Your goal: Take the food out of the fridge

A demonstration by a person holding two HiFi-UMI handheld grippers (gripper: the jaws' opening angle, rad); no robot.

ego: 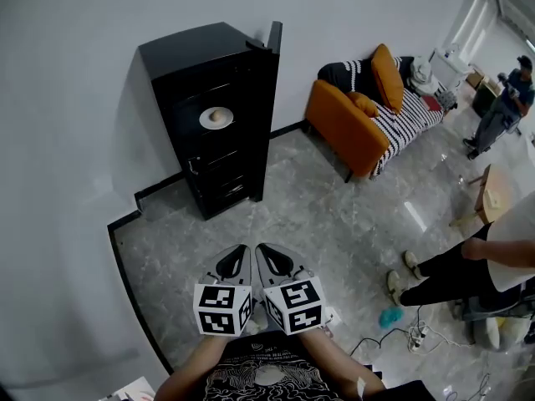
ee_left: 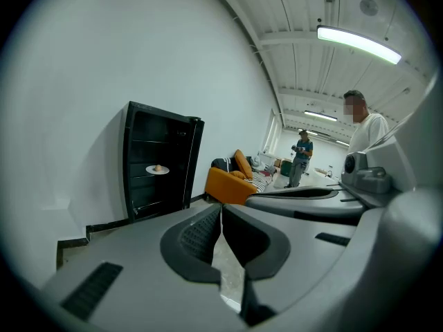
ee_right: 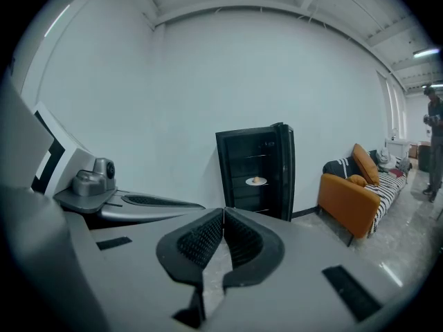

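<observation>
A black fridge (ego: 213, 115) stands against the white wall with its door (ego: 269, 98) swung open to the right. On a middle shelf lies a white plate (ego: 216, 118) with a small round brown piece of food (ego: 216, 116) on it. The same plate (ee_left: 157, 169) shows far off in the left gripper view, and the plate (ee_right: 256, 181) appears again in the right gripper view. My left gripper (ego: 236, 260) and right gripper (ego: 269, 258) are held side by side well short of the fridge, above the floor. Both are shut and hold nothing.
An orange sofa (ego: 355, 119) with a striped blanket and cushions stands right of the fridge. A person (ego: 468, 266) stands close at the right, another person (ego: 501, 107) farther back. Cables and a power strip (ego: 414, 337) lie on the marble floor, with a small wooden table (ego: 493, 195) at right.
</observation>
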